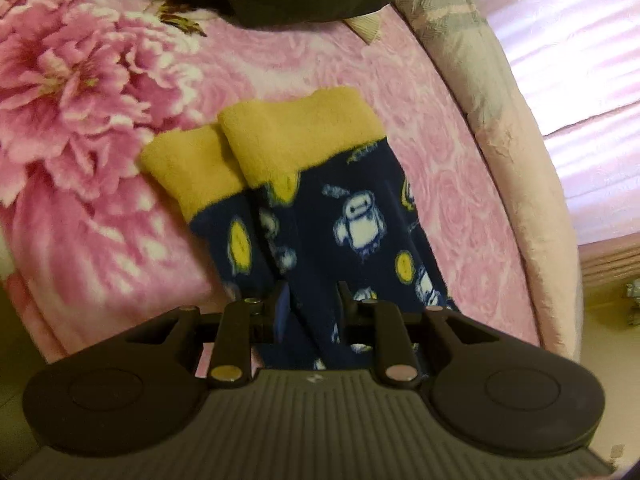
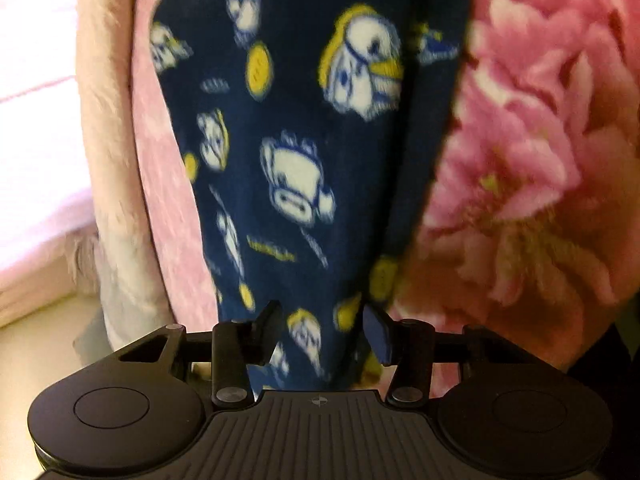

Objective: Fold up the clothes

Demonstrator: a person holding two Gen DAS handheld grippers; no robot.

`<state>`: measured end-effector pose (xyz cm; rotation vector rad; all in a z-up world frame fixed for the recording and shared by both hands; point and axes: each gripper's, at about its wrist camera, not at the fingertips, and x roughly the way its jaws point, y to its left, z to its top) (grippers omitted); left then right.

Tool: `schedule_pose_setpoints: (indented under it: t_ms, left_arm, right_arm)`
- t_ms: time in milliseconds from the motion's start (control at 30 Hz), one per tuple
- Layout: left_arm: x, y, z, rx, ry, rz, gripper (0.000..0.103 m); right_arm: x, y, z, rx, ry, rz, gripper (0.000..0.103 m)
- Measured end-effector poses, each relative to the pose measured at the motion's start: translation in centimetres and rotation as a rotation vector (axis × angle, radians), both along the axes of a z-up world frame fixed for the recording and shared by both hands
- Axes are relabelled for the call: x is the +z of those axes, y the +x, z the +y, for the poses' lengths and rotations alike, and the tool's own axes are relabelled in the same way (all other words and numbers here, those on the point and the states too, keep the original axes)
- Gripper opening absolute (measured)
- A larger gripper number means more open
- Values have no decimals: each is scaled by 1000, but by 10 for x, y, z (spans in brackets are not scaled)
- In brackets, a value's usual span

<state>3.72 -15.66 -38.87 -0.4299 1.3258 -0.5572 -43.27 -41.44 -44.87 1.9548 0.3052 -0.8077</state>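
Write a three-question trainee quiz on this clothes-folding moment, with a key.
1. True or false: the navy pants have red cuffs.
2. What lies under the pants? A) floral blanket B) wooden floor C) glass table
3. Fill in: the left gripper is ____ on pants fabric.

Key: 1 false, the cuffs are yellow. 2 A. 3 shut; the right gripper straddles the cloth, with its jaws apart.

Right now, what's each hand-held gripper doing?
Left hand-held gripper: shut on the navy patterned pants.
Right hand-held gripper: open, fingers either side of the pants.
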Motion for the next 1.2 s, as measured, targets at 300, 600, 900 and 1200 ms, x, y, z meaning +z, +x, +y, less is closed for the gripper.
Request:
schedule_pose_setpoints:
  t_ms: [300, 600, 900, 1200]
  left_arm:
    - [-29, 37, 17, 166, -105, 91, 31]
    - [-20, 56, 12, 99, -204, -50, 3]
    - [-21, 42, 37, -83, -64, -185, 3]
    - [-16, 23, 39, -141, 19, -300, 5]
  right_arm:
    - [6, 5, 0, -79, -145, 152, 37]
    - [31, 6, -13, -20, -272, 196, 2]
    - [46, -4, 3, 37, -351, 203, 1]
    - [22, -5, 11, 44, -342, 241, 1]
